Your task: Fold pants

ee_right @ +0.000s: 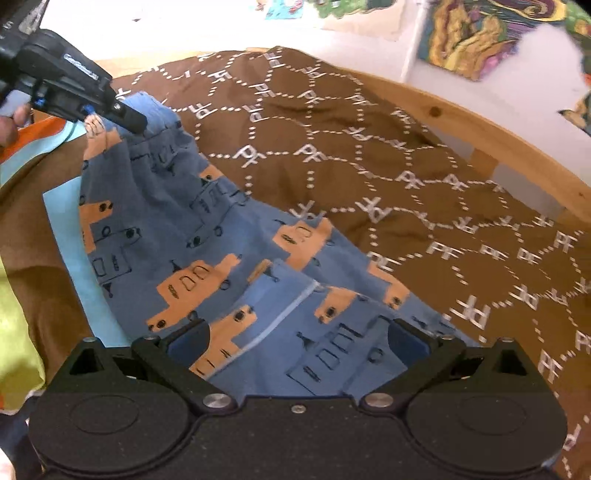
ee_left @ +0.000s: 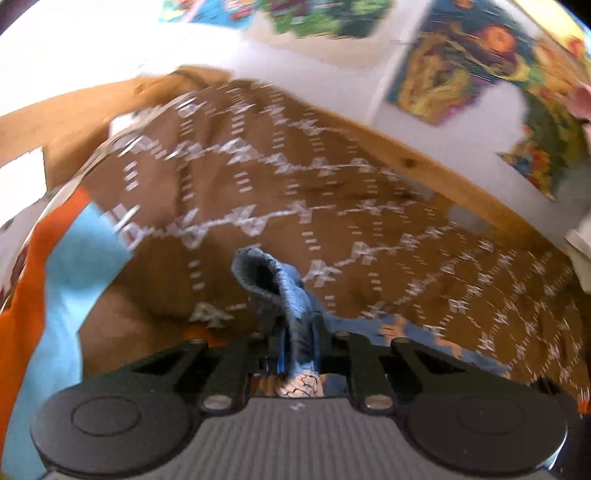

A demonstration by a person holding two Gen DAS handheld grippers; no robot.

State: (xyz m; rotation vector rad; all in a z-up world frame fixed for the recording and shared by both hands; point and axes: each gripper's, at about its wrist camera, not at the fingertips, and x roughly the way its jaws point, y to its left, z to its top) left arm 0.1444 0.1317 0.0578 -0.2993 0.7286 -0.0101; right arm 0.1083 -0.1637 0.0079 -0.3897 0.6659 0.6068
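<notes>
Blue cotton pants with orange truck prints (ee_right: 207,236) lie spread on the brown patterned bedspread (ee_right: 369,155). Your left tongs (ee_left: 297,334) pinch a bunched edge of them, lifted; your right tongs (ee_right: 295,341) hang spread wide over the near end.

The left wrist view is motion-blurred, so the white pattern on the brown bedspread (ee_left: 258,192) smears and cannot be read. The left gripper (ee_left: 297,343) hides the pants (ee_left: 273,280) below its fingers. In the right wrist view, the right gripper (ee_right: 295,343) body covers the pants' near edge; wall posters (ee_right: 491,33) beyond the bedspread are cut off at the top.
</notes>
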